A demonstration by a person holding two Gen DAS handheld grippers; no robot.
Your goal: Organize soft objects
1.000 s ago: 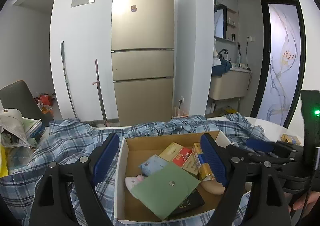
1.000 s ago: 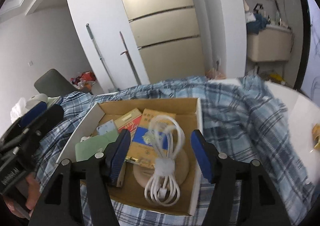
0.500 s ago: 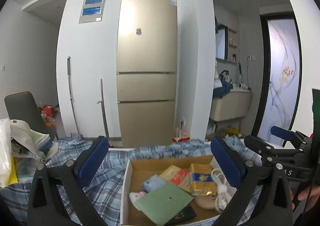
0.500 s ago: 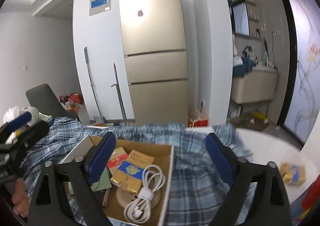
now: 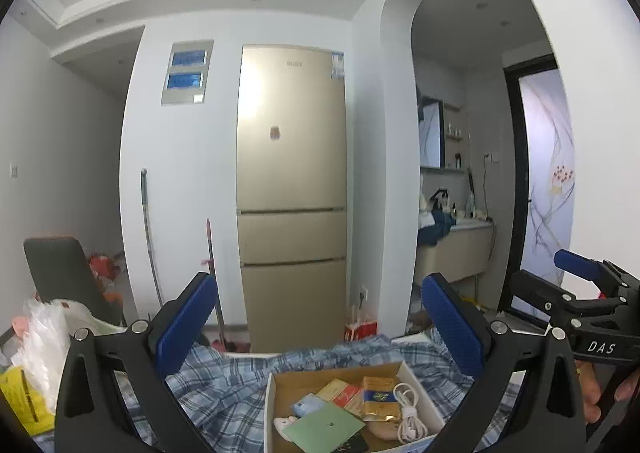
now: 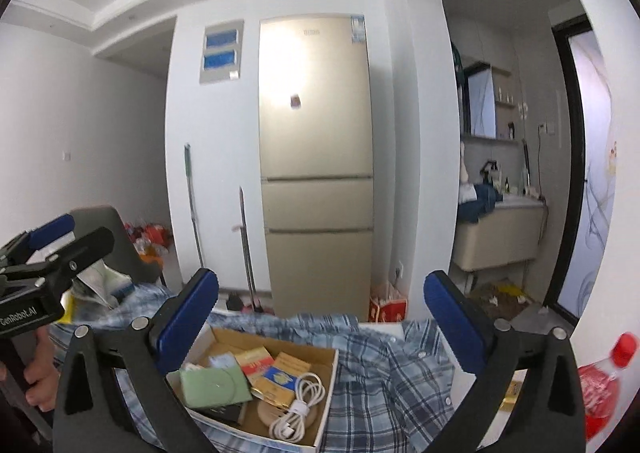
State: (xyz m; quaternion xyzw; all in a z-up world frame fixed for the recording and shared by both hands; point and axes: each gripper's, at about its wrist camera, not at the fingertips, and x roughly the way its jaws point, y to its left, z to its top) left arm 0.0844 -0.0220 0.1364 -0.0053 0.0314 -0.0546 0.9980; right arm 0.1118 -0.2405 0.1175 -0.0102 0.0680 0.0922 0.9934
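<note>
Cardboard box (image 6: 326, 393), one white cable (image 6: 298, 403), both grippers (image 5: 320, 317) (image 6: 320, 309) spread wide, empty.

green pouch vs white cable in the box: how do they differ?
The green pouch is flat, rectangular and matte green; the white cable is a thin cord coiled in loops and tied at the middle. The pouch lies at the box's left, the cable at its right end. Both sit inside the cardboard box, untouched.
</note>
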